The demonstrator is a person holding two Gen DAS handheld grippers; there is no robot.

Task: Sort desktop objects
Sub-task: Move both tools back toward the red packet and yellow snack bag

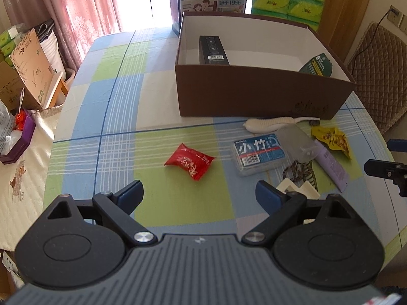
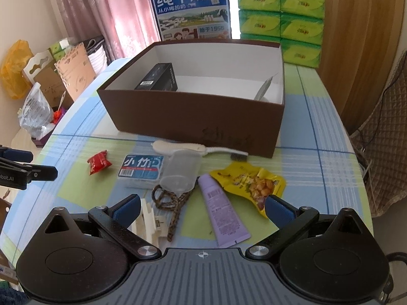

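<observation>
Left gripper (image 1: 199,193): fingers spread wide, nothing between them, held above the checked cloth of the counter (image 1: 114,101). Right gripper (image 2: 203,207): fingers likewise spread and empty, held low over the clutter at the counter's near edge.

Nearest the right gripper: a white plastic piece (image 2: 148,218) just inside its left finger, a patterned cord (image 2: 170,203) beside that, and a purple tube (image 2: 222,213) lying flat between the fingers, cap end pointing away. The tube's far end sits close to a yellow snack bag (image 2: 250,180), whose near corner reaches the right finger. A clear plastic cup (image 2: 179,172) lies on its side, its rim over the cord's loop and its body partly over a blue box (image 2: 141,167) of small items.

Left of the blue box, apart from the rest, a red packet (image 1: 189,161) lies alone on a green square, ahead of the left gripper.

Farther back, a white brush (image 2: 183,147) lies along the front wall of the brown box (image 2: 190,117), just beside it; touching or not, cannot tell.

Inside the brown box: a black carton (image 1: 212,50) at the left side, and a dark green packet (image 1: 318,64) leaning in the right corner.

Beyond the box: a milk carton (image 2: 190,12) and stacked green tissue packs (image 2: 281,23).
</observation>
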